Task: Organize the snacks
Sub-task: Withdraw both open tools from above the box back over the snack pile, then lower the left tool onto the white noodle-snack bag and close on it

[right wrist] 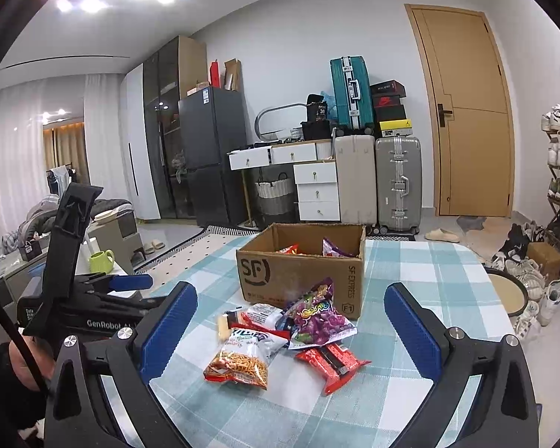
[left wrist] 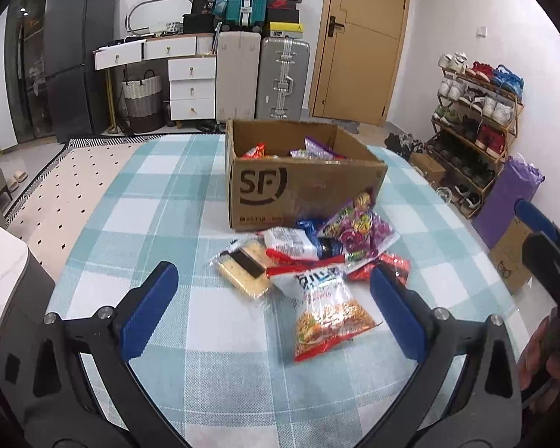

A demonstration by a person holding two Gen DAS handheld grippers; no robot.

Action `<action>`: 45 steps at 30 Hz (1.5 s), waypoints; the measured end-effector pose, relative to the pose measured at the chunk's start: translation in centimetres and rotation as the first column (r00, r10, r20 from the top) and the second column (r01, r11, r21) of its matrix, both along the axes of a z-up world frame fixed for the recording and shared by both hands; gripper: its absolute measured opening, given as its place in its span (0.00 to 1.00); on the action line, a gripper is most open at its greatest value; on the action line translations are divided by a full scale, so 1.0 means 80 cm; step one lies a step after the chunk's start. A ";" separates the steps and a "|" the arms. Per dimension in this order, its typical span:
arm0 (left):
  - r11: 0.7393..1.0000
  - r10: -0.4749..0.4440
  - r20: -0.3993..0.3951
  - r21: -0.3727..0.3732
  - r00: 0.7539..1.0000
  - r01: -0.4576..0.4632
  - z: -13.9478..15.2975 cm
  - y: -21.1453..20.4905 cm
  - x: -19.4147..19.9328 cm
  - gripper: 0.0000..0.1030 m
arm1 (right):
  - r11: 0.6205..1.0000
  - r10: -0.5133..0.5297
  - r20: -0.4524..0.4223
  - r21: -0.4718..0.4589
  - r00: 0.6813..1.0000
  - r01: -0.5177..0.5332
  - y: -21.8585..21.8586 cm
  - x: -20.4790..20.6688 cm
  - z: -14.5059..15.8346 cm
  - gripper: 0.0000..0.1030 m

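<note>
Snacks (left wrist: pixel 310 261) lie at my twelve o'clock, ahead of both wide-open, empty grippers: left (left wrist: pixel 274 304), right (right wrist: pixel 291 326).

Place: you're in a lived-in home, a combined living and entry room.
Entry signs: a wooden door (right wrist: pixel 466 112) with a loaded shoe rack (left wrist: pixel 474 130) beside it, and slippers (right wrist: pixel 442 235) on the floor.
Storage: suitcases (right wrist: pixel 397 183) stacked by a white drawer unit (right wrist: pixel 315 190), with a laundry basket (right wrist: pixel 274 196) under it.
Appliances: a dark fridge (right wrist: pixel 212 153) stands by the wardrobe (right wrist: pixel 156 130).
Dining: your tabletop (right wrist: pixel 429 280) wears a checked cloth.
</note>
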State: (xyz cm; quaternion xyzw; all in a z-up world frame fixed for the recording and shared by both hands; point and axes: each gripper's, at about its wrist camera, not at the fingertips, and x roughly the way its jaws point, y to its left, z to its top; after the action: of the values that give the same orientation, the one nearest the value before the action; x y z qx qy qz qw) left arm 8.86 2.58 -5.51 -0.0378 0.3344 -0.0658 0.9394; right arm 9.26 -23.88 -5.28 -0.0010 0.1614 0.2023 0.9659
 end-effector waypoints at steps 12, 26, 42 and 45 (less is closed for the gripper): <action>0.998 -0.053 -0.140 0.011 0.989 0.055 -0.062 -0.018 0.045 0.99 | 1.000 -0.016 -0.067 0.013 0.998 0.017 -0.011 0.033 -0.045 0.99; 0.998 -0.056 -0.242 -0.012 0.969 0.054 -0.098 -0.061 0.095 0.99 | 0.999 0.005 -0.117 0.045 0.993 0.000 -0.026 0.056 -0.073 0.99; 0.996 -0.089 -0.332 -0.011 0.939 0.090 -0.139 -0.101 0.133 0.61 | 0.995 0.027 -0.163 0.103 0.986 -0.010 -0.034 0.065 -0.095 0.99; 0.994 -0.103 -0.334 -0.011 0.937 0.106 -0.142 -0.111 0.134 0.47 | 0.994 0.028 -0.160 0.110 0.987 -0.010 -0.036 0.064 -0.095 0.99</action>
State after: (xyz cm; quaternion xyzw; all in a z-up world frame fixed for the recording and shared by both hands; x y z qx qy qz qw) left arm 19.54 -6.34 -16.84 -0.0270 0.4906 -0.1070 0.8644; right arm 14.38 -26.75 -12.90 0.0662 0.2278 0.2193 0.9464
